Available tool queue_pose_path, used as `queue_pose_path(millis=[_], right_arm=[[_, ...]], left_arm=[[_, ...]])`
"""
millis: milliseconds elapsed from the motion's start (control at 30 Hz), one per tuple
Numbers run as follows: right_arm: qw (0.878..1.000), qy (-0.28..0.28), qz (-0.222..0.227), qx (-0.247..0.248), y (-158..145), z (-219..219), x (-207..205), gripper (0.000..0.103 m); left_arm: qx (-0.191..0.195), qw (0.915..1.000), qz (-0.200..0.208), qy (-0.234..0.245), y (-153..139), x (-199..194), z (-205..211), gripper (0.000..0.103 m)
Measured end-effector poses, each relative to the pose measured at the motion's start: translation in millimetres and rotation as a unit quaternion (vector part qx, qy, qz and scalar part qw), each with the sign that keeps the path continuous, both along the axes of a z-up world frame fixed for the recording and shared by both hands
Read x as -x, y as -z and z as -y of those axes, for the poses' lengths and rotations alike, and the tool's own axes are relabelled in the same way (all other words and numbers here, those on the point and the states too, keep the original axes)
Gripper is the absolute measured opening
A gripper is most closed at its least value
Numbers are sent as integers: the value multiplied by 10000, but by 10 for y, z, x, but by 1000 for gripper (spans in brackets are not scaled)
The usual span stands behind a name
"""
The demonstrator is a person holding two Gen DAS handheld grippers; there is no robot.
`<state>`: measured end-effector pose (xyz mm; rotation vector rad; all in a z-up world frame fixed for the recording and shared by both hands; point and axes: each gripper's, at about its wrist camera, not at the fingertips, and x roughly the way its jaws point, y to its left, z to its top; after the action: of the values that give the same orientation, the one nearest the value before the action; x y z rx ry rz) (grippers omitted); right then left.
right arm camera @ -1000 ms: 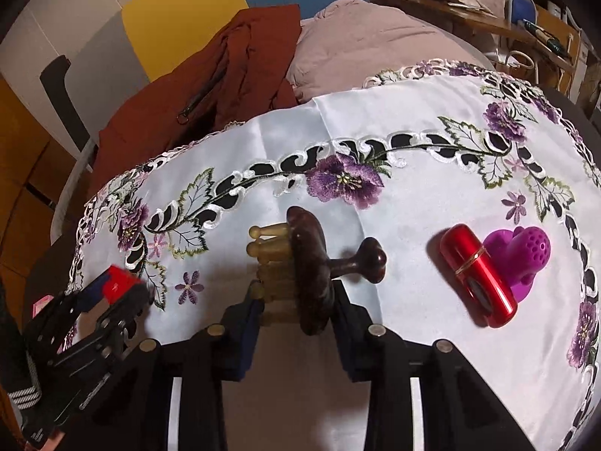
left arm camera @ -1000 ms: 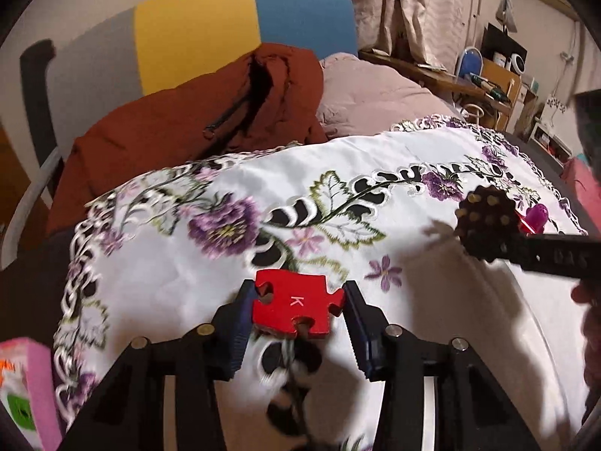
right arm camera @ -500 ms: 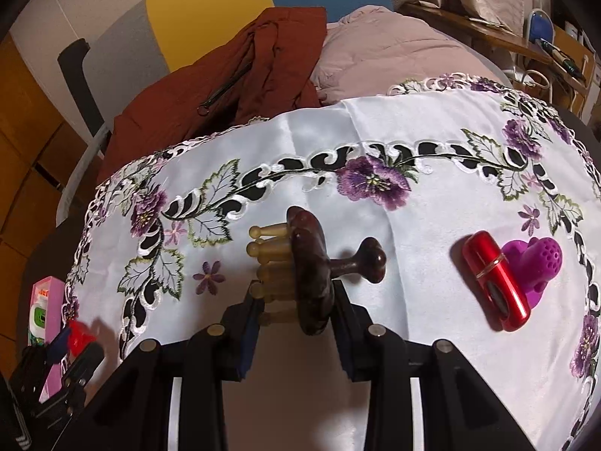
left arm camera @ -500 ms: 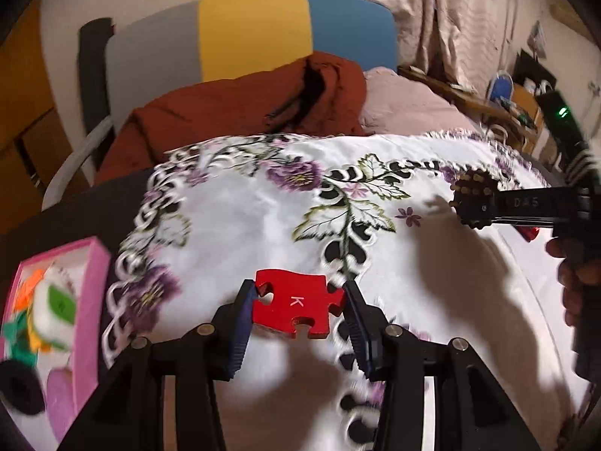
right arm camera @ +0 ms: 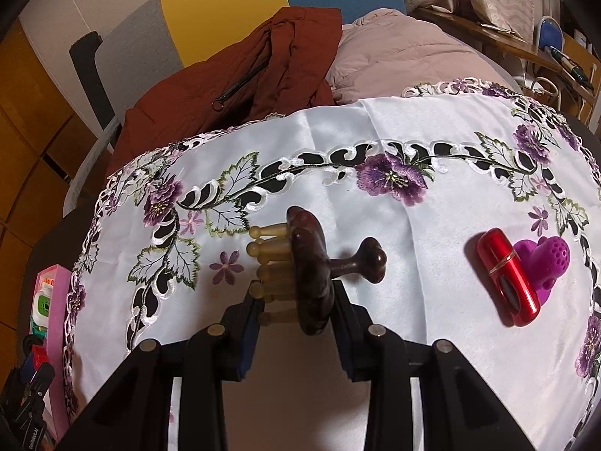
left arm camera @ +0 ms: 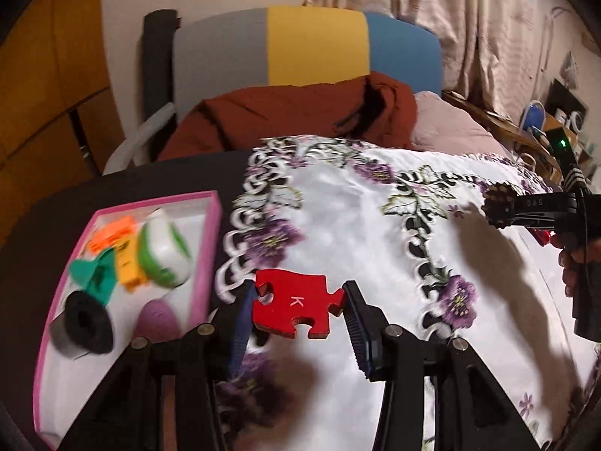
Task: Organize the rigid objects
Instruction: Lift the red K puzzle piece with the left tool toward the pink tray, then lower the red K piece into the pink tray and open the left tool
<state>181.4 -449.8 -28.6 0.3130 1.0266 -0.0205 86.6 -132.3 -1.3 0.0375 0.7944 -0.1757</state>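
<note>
My left gripper (left arm camera: 298, 310) clamps the red puzzle piece (left arm camera: 295, 308) at lower centre, above the tablecloth's (left arm camera: 338, 233) edge; the pink tray (left arm camera: 208, 248) lies lower left. My right gripper (right arm camera: 295, 302) clamps the wooden massage comb (right arm camera: 311, 274) at frame centre.

We see the pink tray (left arm camera: 210, 248) blurred, its near corner cut off by the picture's lower left edge; the purple thing (left arm camera: 157, 317) inside hides partly behind the left gripper (left arm camera: 296, 314). The massager's lowest pegs (right arm camera: 276, 315) hide behind a finger of the right gripper (right arm camera: 293, 300).
</note>
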Motion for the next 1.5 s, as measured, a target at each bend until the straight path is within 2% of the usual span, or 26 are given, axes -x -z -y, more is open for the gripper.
queue_pose_path(millis=[400,733,867,900,967,1033,1167,1200,1267,1333,1400,1433,1500], right_arm=[[10000,-72,30,1,27,-65,32,34],[9998,-119,22,133,42,-106,29,35],[9998,-110,29,147,42,-108,30,35],[9998,-116,30,153,42,-109,31,35],[9998,-116,29,145,41,-104,33,35],[9999,-105,26,104,42,-93,32,35],[10000,-89,13,43,43,-74,22,35],[10000,-80,10,32,44,-77,23,35],[10000,-70,5,-1,45,-73,27,35],[10000,-64,-3,-59,46,-68,26,35],[9999,-60,-6,-117,48,-66,24,35],[9999,-67,-6,-131,48,-68,22,35],[9999,-95,-2,-136,46,-80,19,35]], left_arm=[[81,9976,-9,-691,15,283,-735,47],[150,9905,-230,-1349,207,412,-1305,46],[218,9964,-122,-812,113,371,-1000,49],[335,9974,-108,-626,74,325,-883,53],[278,9989,-76,-357,24,222,-653,71],[240,9997,-88,-57,4,124,-435,71],[352,9988,-254,221,62,-56,-156,71],[376,9985,-347,218,98,-101,-121,71],[320,9979,-560,111,224,-226,-100,64],[140,9979,-632,12,319,-311,-94,63],[-53,9983,-574,-98,372,-355,-120,62],[-125,9985,-532,-100,377,-372,-130,57],[-213,9984,-533,-17,398,-387,-136,57]])
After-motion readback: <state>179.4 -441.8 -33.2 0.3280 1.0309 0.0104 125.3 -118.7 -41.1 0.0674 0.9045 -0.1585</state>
